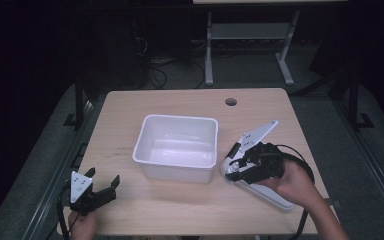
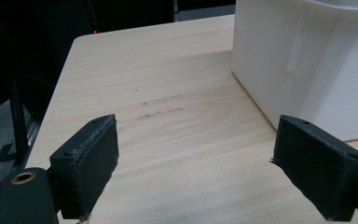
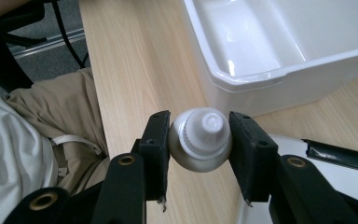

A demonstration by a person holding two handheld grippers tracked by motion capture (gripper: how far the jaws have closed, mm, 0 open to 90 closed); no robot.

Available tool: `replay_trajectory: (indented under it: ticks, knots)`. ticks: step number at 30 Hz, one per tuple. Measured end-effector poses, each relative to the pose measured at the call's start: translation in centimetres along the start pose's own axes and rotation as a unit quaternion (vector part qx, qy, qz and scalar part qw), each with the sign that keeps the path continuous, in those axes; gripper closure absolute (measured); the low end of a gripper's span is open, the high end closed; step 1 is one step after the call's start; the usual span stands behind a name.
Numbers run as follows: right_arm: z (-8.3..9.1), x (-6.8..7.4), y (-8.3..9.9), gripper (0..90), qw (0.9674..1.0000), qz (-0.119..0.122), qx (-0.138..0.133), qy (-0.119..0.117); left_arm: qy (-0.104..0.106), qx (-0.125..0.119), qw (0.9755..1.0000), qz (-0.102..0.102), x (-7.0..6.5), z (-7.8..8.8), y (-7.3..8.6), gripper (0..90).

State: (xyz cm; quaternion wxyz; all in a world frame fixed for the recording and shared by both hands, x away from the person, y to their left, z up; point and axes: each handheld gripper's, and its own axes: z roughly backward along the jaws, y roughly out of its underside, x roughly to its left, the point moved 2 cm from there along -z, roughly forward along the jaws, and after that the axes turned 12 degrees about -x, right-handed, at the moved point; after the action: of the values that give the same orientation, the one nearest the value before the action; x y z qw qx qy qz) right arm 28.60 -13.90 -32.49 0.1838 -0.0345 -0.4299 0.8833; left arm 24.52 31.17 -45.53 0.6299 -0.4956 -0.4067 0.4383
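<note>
While the right gripper (image 3: pixel 199 140) clamps a white bottle (image 3: pixel 200 140) at the tub's (image 1: pixel 177 170) four o'clock, left gripper (image 1: pixel 101 186) at eight o'clock, jaws apart, nothing between.

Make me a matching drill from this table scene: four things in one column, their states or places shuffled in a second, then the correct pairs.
Things:
1. white bottle
2. white bin
3. left claw
4. round hole

States or places:
A. open, nothing between its pads
B. clamped in the right claw
C. at the table's far edge
D. mid-table, nothing inside

Pairs: 1-B, 2-D, 3-A, 4-C
</note>
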Motion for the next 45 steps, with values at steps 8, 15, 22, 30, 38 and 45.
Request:
replay_trajectory:
  ticks: [8, 15, 22, 30, 38, 45]
  knots:
    - [0.6, -0.4, -0.9, 59.7, 1.0, 0.0, 0.001, 0.001, 0.001, 0.001, 1.0, -0.002, -0.1, -0.1, 0.0, 13.0]
    - [1.2, -0.6, -2.1, 59.7, 1.0, 0.003, 0.0, 0.006, 0.002, 0.003, 1.0, -0.002, -0.2, -0.3, 0.0, 13.0]
    - [1.3, -0.6, -2.4, 59.7, 1.0, 0.002, -0.002, 0.006, 0.004, 0.001, 1.0, -0.003, -0.3, -0.3, -0.1, 13.0]
    - [1.7, -0.8, -2.7, 59.7, 1.0, 0.0, -0.004, 0.009, 0.006, 0.003, 1.0, -0.005, -0.3, -0.4, 0.0, 13.0]
    - [1.8, -0.8, -3.3, 59.7, 1.0, 0.002, -0.003, 0.008, 0.005, 0.002, 1.0, -0.005, -0.3, -0.4, 0.0, 13.0]
    - [1.8, -0.8, -4.0, 59.7, 1.0, 0.002, -0.001, 0.005, 0.005, 0.003, 1.0, -0.006, -0.2, -0.2, 0.0, 13.0]
